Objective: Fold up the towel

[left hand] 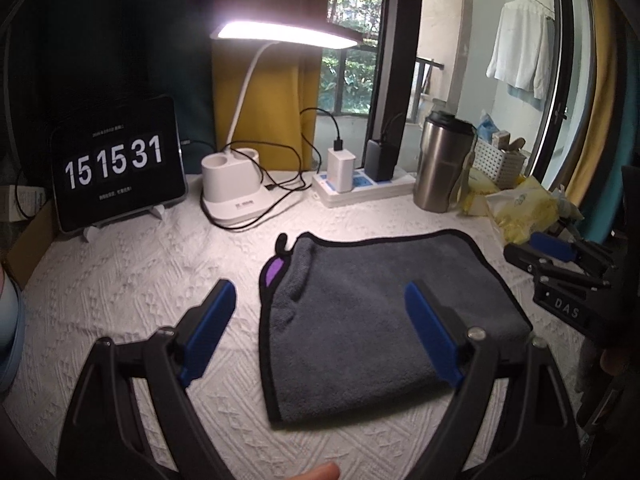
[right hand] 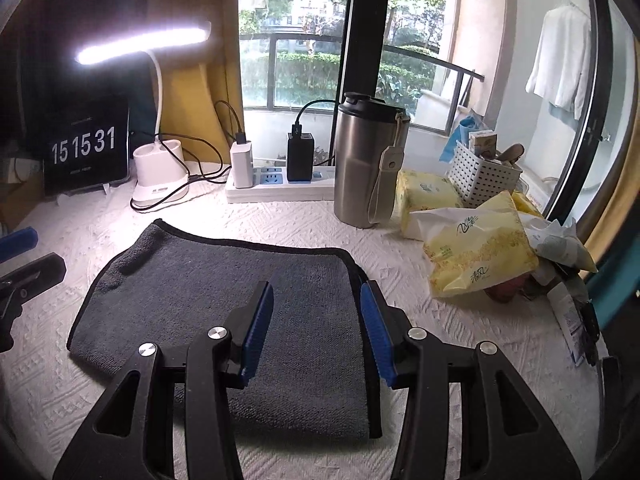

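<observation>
A grey towel (left hand: pixel 372 312) with black edging lies folded flat on the white textured tablecloth; it also shows in the right wrist view (right hand: pixel 224 292). A purple tag (left hand: pixel 274 270) sticks out at its far left corner. My left gripper (left hand: pixel 320 300) is wide open and empty, hovering over the towel's left edge. My right gripper (right hand: pixel 316 300) is open and empty, above the towel's right side. The right gripper also appears at the right edge of the left wrist view (left hand: pixel 560 256).
At the back stand a tablet clock (left hand: pixel 116 164), a lit desk lamp (left hand: pixel 240 184), a power strip with chargers (left hand: pixel 360 184) and a steel tumbler (right hand: pixel 368 160). Yellow tissue packs (right hand: pixel 476 252) and a white basket (right hand: pixel 484 176) sit to the right.
</observation>
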